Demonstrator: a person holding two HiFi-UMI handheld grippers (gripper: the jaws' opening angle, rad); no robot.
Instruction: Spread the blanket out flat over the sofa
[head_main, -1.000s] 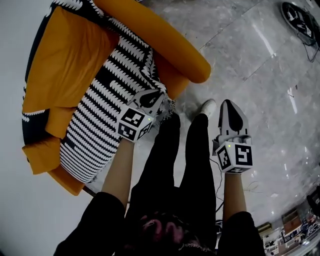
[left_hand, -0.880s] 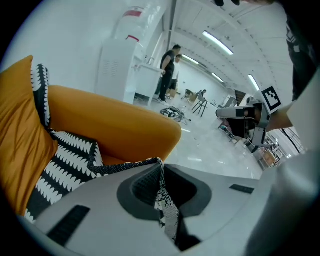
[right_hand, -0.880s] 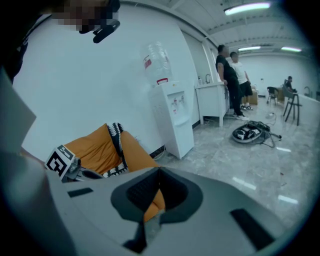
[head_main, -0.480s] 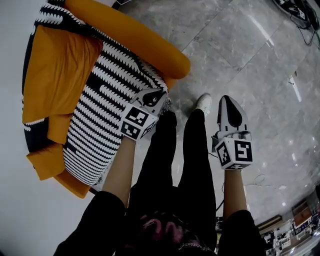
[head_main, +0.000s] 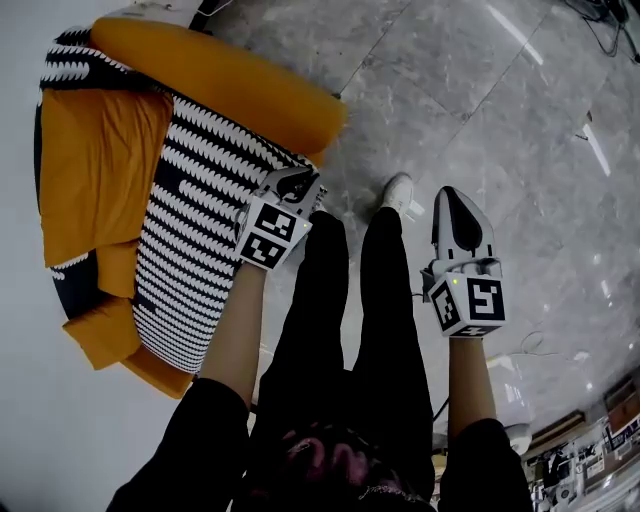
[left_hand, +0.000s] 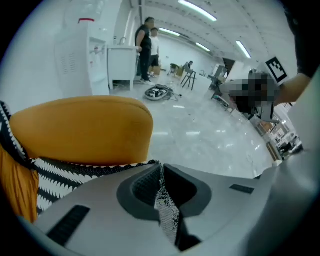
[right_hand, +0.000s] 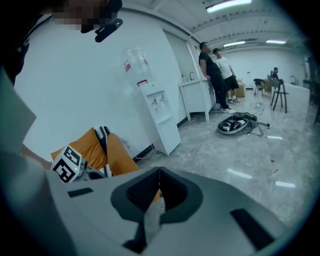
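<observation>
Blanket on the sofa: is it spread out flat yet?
Not fully. The blanket covers only part of the sofa; orange cushions show bare, and the left gripper pinches its edge.

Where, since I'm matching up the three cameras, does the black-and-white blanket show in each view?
Head view: the blanket lies at left, draped over the orange sofa, its near edge at the left gripper.
Left gripper view: the blanket is lower left, under the sofa's arm, its edge pinched between the jaws.
Right gripper view: a small strip of blanket at left, between orange cushions.
Shared landmark: the orange sofa, in all three.
</observation>
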